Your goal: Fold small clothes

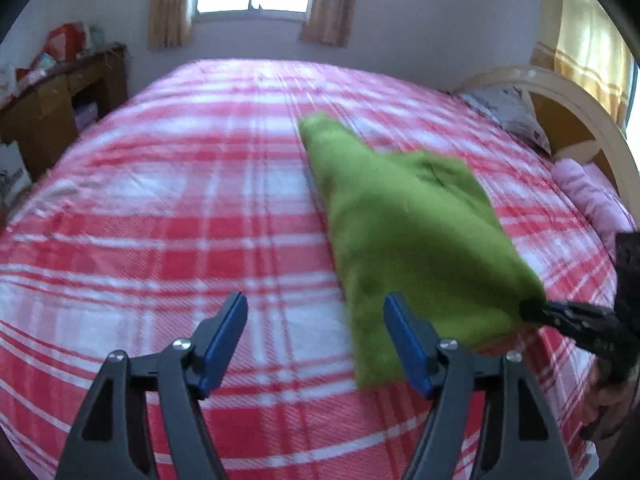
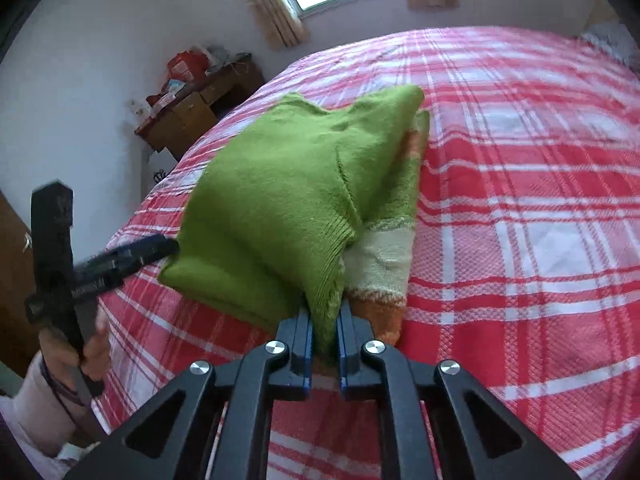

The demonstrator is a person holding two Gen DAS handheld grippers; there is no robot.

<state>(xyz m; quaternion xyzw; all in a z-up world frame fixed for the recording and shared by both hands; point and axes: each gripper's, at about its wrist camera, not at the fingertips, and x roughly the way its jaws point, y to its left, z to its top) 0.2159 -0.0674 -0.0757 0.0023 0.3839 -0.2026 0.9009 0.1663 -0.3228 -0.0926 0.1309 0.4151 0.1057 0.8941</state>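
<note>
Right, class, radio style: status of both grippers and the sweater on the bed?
Left gripper open, nothing between its jaws. Right gripper shut on sweater hem, lifting it over bed. Nothing in the way.

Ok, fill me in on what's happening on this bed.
A person is folding a small green sweater on a bed with a red and white plaid cover, using a handheld gripper in each hand. The right gripper is shut on a ribbed edge of the sweater and holds it lifted. The left gripper is open, with nothing between its pads, right by the sweater's near edge. The sweater lies partly doubled over, a striped orange and pale band showing underneath.
</note>
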